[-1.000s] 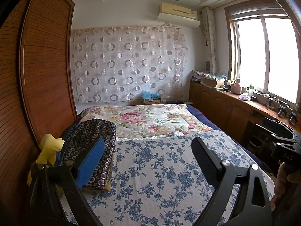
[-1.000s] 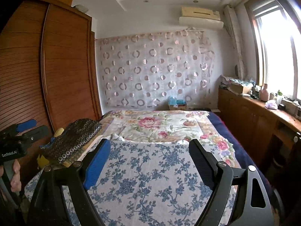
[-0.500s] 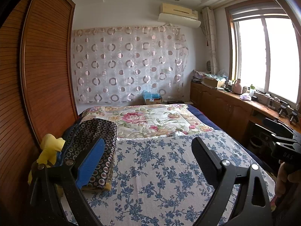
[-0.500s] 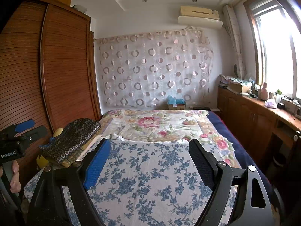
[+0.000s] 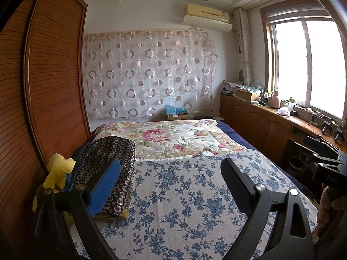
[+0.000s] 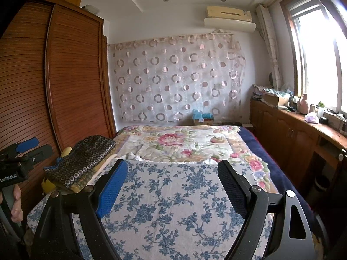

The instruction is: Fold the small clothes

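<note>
Reading "GenRobot.AI" on left gripper, "DAS" on right gripper; both fingers apart, empty.

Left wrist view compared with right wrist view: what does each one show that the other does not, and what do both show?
Only the left wrist view shows the right gripper from the side, at the right edge. Only the right wrist view shows the left gripper from the side, at the left edge. Both show the blue-flowered sheet, the dark circle-patterned folded cloth, the wardrobe and the window.
</note>
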Action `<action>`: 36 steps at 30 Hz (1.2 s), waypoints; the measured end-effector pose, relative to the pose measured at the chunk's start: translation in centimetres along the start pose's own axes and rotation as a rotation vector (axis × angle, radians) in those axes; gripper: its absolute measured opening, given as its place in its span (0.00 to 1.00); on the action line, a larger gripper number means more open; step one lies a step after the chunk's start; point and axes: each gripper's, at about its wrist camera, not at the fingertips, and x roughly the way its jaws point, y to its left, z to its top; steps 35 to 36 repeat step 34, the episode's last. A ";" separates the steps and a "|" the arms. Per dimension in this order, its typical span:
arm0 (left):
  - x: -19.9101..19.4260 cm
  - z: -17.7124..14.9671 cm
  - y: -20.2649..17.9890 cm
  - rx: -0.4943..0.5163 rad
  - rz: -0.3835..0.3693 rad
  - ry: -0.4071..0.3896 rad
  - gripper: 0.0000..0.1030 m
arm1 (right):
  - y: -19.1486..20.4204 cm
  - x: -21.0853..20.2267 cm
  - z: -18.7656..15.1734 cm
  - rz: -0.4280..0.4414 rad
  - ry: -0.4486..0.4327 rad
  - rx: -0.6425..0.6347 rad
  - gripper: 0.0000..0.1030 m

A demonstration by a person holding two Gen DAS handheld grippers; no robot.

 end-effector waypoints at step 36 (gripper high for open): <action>0.1 -0.1 0.0 0.002 -0.001 -0.002 0.91 | -0.1 -0.1 0.0 -0.007 -0.002 0.002 0.84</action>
